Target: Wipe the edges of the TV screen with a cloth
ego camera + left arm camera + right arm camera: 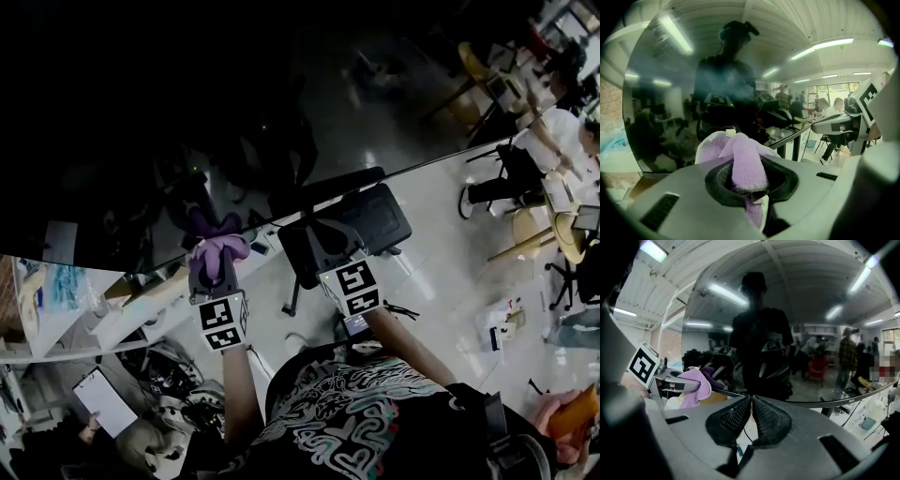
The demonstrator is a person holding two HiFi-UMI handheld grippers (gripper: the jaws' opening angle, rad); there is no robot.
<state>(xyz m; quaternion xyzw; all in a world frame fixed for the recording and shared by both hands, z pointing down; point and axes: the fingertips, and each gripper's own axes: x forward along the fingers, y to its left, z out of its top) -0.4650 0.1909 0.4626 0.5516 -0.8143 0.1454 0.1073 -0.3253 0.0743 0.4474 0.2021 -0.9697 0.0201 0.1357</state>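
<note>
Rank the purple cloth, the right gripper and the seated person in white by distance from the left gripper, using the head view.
1. Purple cloth, held in the left gripper's fingers.
2. Right gripper, just to its right.
3. Seated person in white, far upper right.

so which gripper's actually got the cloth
The left gripper: its jaws are shut on the purple cloth, which bunches out past them. The right gripper has its jaws closed together with nothing between them.

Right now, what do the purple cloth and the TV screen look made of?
The purple cloth: soft fuzzy pile, likely microfibre or fleece, matte. The TV screen: dark glossy panel, glass or hard plastic; it gives mirror-like reflections.
</note>
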